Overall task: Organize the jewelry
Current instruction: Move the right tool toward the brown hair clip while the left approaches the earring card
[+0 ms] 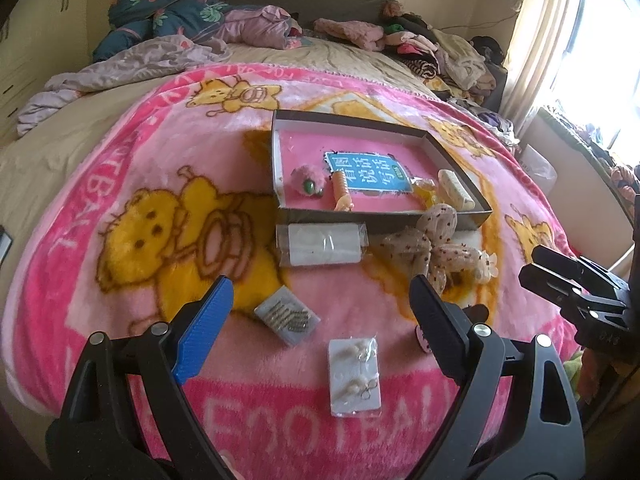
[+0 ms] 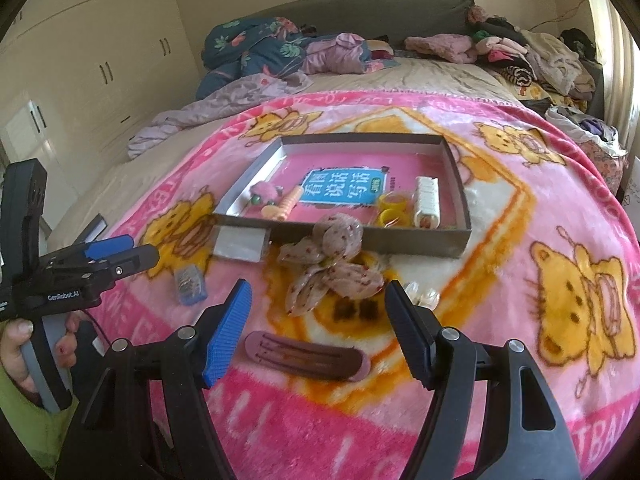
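Note:
A shallow cardboard box lies on the pink blanket with a pink pom-pom, an orange beaded piece, yellow rings and a white bracelet inside. Loose in front: a spotted fabric bow, a white packet, a bag of hairpins, an earring card, a brown hair clip. My left gripper is open above the hairpin bag. My right gripper is open above the hair clip.
The pink cartoon blanket covers the bed. Heaps of clothes lie at the head and along the right side. White wardrobes stand at the left. A window is at the right.

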Motion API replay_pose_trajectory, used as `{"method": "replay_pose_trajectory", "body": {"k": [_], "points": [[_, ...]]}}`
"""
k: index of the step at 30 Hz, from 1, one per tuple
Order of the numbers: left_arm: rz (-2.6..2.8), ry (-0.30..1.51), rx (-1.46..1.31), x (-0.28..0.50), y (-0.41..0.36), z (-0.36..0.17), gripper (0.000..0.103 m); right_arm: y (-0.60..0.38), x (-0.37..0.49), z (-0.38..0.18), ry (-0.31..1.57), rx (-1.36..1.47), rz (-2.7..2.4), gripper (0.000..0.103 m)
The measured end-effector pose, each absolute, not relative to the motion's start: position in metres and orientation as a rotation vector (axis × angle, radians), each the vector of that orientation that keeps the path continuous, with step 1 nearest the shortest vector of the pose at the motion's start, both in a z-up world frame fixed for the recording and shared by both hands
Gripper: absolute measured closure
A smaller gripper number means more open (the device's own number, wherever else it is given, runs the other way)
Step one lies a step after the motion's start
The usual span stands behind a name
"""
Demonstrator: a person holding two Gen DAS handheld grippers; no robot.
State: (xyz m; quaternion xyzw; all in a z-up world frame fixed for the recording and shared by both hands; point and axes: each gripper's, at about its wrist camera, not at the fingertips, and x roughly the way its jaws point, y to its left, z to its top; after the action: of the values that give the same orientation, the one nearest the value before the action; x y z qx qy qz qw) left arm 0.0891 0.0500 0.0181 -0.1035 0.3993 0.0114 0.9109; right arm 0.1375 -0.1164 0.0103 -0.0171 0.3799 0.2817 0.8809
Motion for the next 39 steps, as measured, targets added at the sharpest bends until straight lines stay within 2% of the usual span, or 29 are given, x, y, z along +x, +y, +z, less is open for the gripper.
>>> {"method": "replay_pose_trajectory", "body": {"k": [21,39], "points": [[0.028,0.856,-0.173,0.063,0.031,0.003,0.021,-0.12,0.11,-0.009,0.821,-0.059,0.612,0.035],[-0.006,0.974,-0.149,0.067,0.007,-0.042,0.021,-0.142,0.118,-0.028,0.853,-0.039,0.563,0.035]]}}
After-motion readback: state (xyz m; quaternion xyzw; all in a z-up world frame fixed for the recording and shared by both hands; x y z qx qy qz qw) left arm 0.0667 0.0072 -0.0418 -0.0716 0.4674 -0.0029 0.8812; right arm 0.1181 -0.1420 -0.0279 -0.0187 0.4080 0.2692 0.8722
